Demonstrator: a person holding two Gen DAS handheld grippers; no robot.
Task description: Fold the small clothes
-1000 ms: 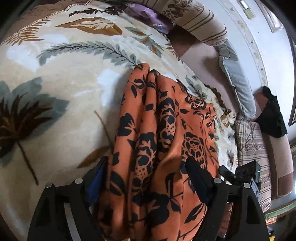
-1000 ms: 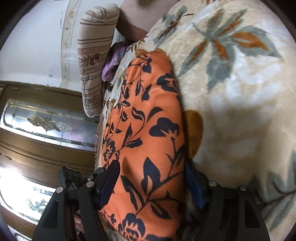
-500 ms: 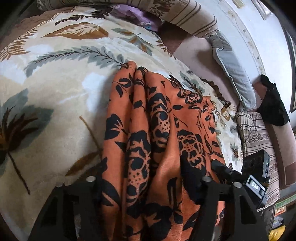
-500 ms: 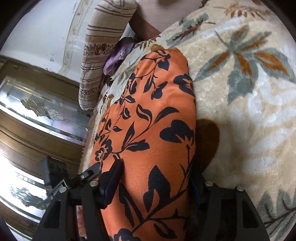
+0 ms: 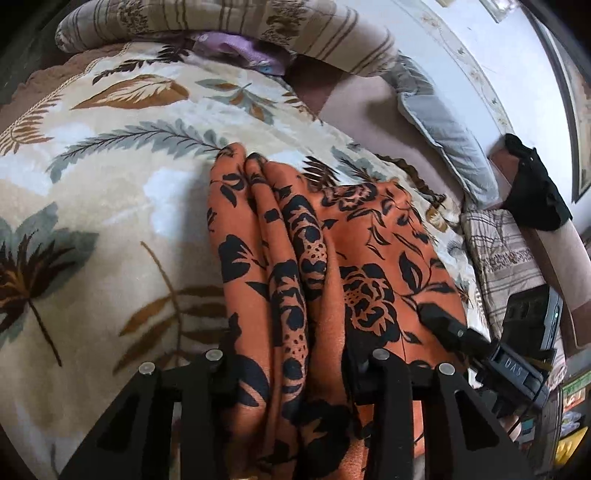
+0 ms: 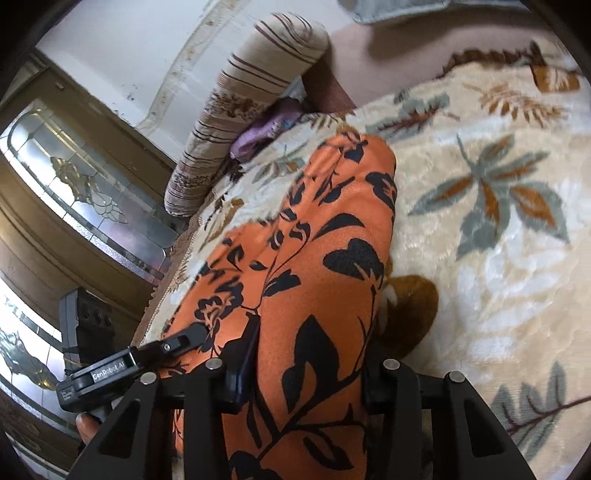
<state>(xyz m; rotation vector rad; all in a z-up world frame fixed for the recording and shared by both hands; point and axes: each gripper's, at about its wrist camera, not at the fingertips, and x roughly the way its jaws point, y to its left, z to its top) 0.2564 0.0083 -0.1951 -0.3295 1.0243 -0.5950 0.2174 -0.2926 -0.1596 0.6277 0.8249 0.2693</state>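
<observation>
The orange floral garment (image 5: 314,258) lay bunched on the leaf-patterned blanket (image 5: 110,206). The left hand-held gripper (image 5: 295,373) and right hand-held gripper (image 6: 303,373) were both closing, with its fabric between their jaws.

Ahead of me spreads a cream blanket (image 5: 110,206) printed with grey and brown leaves. At its far edge lies a long striped bolster (image 5: 229,22), and a bit of purple cloth (image 5: 236,50) is tucked against it. A grey cushion (image 5: 443,136) leans by the white wall, with something black (image 5: 535,192) draped further along. From my right side I see patterned glass panels (image 6: 85,184) in a brown frame.
</observation>
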